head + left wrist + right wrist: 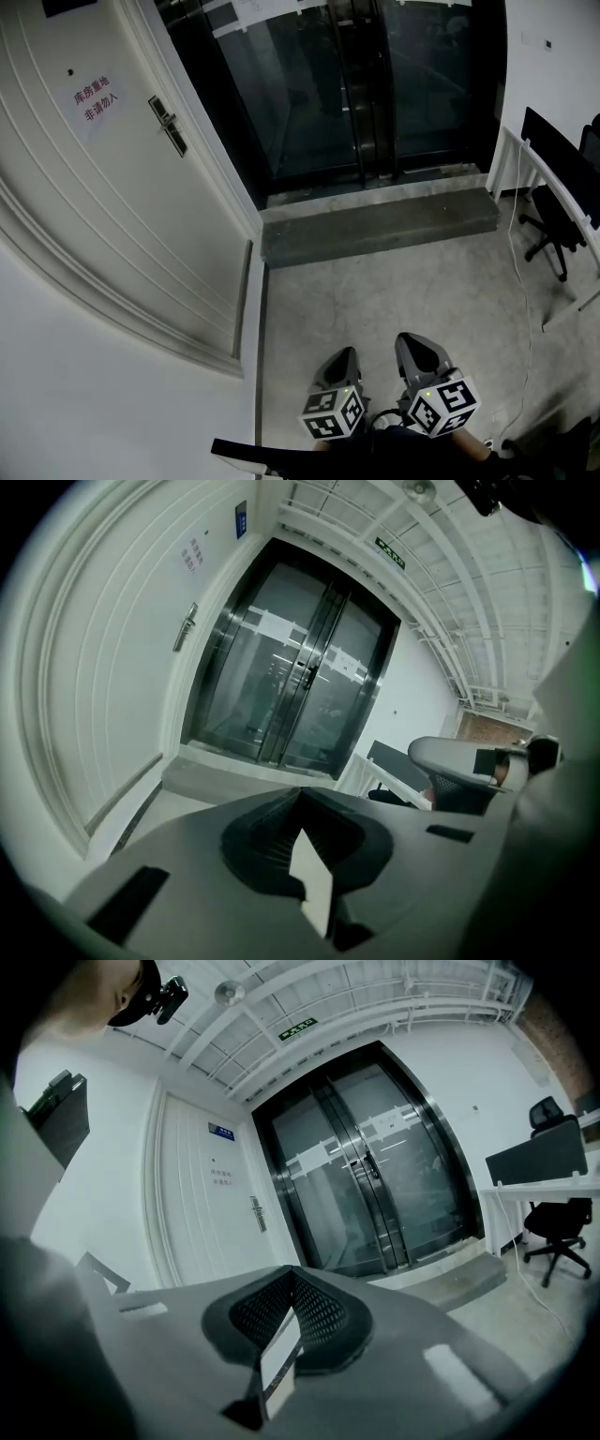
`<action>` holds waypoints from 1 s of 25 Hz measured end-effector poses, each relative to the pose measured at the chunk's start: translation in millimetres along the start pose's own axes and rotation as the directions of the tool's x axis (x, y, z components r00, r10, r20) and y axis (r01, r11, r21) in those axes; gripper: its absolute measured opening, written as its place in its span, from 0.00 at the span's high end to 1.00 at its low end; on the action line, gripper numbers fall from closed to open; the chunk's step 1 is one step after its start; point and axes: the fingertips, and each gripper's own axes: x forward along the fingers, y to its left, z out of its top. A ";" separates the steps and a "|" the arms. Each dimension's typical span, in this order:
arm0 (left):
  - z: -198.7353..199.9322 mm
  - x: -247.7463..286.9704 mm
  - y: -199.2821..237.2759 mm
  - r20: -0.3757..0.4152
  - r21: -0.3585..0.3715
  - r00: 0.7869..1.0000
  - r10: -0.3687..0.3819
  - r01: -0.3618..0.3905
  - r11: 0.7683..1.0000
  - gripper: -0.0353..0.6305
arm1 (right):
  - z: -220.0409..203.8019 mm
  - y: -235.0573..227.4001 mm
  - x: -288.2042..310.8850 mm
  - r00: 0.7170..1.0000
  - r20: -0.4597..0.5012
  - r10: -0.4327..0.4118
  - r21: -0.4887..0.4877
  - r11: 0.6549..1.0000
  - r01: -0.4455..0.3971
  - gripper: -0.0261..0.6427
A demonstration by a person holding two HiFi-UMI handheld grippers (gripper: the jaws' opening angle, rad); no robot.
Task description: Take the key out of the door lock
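Left gripper [343, 360], right gripper [418, 347] side by side, fingers of both pressed together, holding nothing, door lock [168, 125] well apart, up-left

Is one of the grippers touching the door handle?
No, the left gripper and right gripper hang low over the floor, far from the door handle.

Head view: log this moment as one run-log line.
phase: before reach | left gripper: shut, empty | right gripper: shut, empty | door handle: far off, untouched | key: too small to tell
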 end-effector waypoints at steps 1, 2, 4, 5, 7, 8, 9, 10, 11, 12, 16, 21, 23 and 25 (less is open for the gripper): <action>3.6 11.4 -1.4 -0.004 0.001 1.000 -0.005 0.005 1.000 0.95 | 1.9 -7.0 6.7 1.000 0.002 -0.008 0.000 1.000 0.008 0.96; 7.6 23.4 -3.2 -0.006 0.003 1.000 -0.011 0.011 1.000 0.95 | 3.4 -14.9 14.0 1.000 0.003 -0.018 0.001 1.000 0.018 0.96; 17.0 48.1 -7.6 -0.004 0.010 0.999 -0.032 0.032 0.999 0.95 | 6.1 -30.6 31.7 0.999 0.002 -0.039 0.014 0.999 0.039 0.96; 22.9 60.6 -8.1 -0.001 0.015 0.999 -0.043 0.043 0.999 0.95 | 8.4 -37.0 42.5 0.999 0.004 -0.045 0.019 0.999 0.045 0.96; 35.5 87.0 -3.5 0.003 0.023 0.998 -0.057 0.057 0.998 0.95 | 15.4 -48.8 66.7 0.998 0.016 -0.054 0.017 0.998 0.053 0.96; 42.1 101.5 0.4 0.003 0.026 0.998 -0.062 0.062 0.998 0.95 | 19.4 -55.6 79.8 0.998 0.024 -0.058 0.012 0.998 0.058 0.96; 49.8 116.7 4.9 0.004 0.028 0.998 -0.067 0.067 0.997 0.95 | 23.7 -63.0 94.0 0.997 0.032 -0.064 0.008 0.998 0.064 0.96; 58.9 132.2 10.2 0.005 0.030 0.997 -0.072 0.072 0.997 0.95 | 28.2 -70.1 109.7 0.997 0.036 -0.069 0.007 0.998 0.068 0.96; 69.6 147.6 16.6 0.007 0.032 0.997 -0.075 0.075 0.997 0.95 | 33.0 -76.3 127.0 0.997 0.036 -0.071 0.006 0.997 0.071 0.96; 82.1 162.4 24.4 0.007 0.035 0.997 -0.076 0.075 0.997 0.95 | 38.4 -80.3 145.4 0.997 0.032 -0.069 0.007 0.998 0.069 0.96; 147.6 217.3 63.9 0.035 0.052 0.996 -0.077 0.075 0.996 0.95 | 71.7 -87.4 223.8 0.997 0.058 -0.055 -0.023 0.998 0.057 0.96; 198.8 278.6 99.6 0.049 0.061 0.995 -0.086 0.083 0.995 0.95 | 93.0 -106.1 305.0 0.995 0.077 -0.063 -0.031 0.997 0.065 0.96; 204.2 299.2 108.8 0.028 0.056 0.995 -0.092 0.090 0.994 0.95 | 94.2 -112.9 326.9 0.995 0.075 -0.071 -0.031 0.997 0.074 0.96; 206.8 315.3 118.7 0.006 0.049 0.996 -0.088 0.088 0.995 0.95 | 91.5 -118.5 346.4 0.995 0.059 -0.077 -0.019 0.997 0.078 0.96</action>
